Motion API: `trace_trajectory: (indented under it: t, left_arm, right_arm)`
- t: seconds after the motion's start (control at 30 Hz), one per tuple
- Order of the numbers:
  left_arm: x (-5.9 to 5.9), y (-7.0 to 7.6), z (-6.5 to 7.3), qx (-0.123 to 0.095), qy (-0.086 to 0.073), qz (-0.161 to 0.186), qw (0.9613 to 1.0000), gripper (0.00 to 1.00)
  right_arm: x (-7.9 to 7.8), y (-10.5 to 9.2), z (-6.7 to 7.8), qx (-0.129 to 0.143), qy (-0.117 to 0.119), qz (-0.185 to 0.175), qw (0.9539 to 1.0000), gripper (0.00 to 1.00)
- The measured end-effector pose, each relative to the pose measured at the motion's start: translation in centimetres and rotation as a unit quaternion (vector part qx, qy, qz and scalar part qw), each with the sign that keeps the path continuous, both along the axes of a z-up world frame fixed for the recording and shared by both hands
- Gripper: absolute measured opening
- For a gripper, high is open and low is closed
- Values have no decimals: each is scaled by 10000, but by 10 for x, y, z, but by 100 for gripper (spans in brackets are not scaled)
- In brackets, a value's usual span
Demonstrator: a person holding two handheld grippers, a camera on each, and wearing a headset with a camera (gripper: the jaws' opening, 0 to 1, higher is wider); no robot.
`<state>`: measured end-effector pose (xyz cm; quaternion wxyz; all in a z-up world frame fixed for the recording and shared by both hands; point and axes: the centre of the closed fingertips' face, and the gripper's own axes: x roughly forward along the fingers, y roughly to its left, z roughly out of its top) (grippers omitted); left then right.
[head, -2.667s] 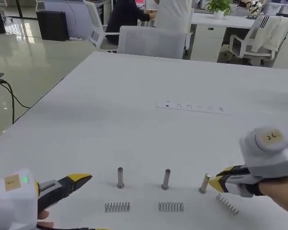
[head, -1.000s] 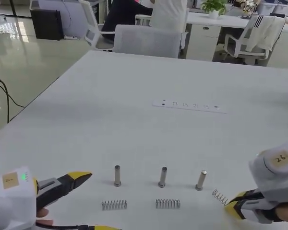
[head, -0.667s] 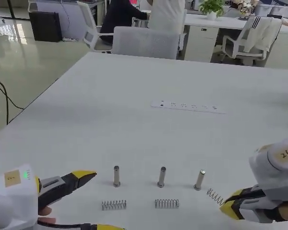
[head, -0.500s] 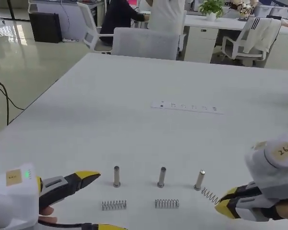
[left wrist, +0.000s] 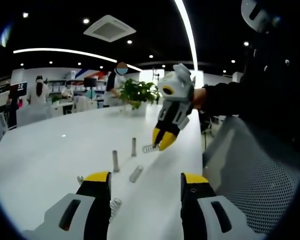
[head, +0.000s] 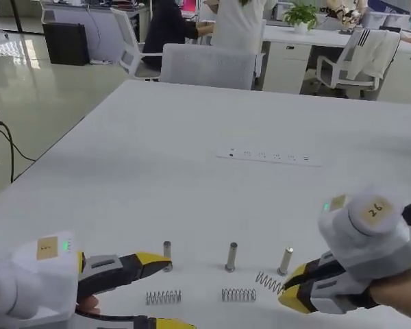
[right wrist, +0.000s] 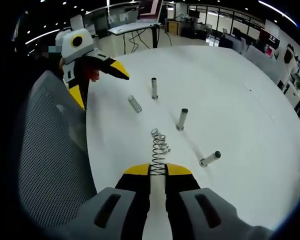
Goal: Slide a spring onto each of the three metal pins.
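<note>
Smooth white table (head: pixel 192 130). The left gripper (left wrist: pixel 146 176), yellow-tipped, hovers low with jaws wide apart. The right gripper (right wrist: pixel 157 169) pinches one end of a coiled wire spring (right wrist: pixel 158 145), held level near the rightmost of three standing steel pins (head: pixel 231 256). Two springs (head: pixel 238 295) lie in front.

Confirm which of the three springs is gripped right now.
The spring pinched in the right claw, beside the rightmost pin. The left spring and middle spring lie loose on the table.

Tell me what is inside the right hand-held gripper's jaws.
A spring: its near end is pinched in the right hand-held gripper, the rest juts forward. The clamped coils are covered.
</note>
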<state>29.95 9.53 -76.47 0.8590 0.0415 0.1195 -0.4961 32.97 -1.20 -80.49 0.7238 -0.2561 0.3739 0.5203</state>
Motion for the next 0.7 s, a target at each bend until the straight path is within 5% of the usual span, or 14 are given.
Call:
trace_trajectory:
  t: [0.4, 0.7]
  left_arm:
    - [1, -27, -6, 169, 34, -581, 9982, 41]
    - [-1, -33, -6, 229, -27, -842, 9962, 28]
  right_arm:
    - [-15, 24, 8, -21, 50, 730, 9973, 7]
    - [-28, 36, 11, -14, 75, 1209, 9926, 7]
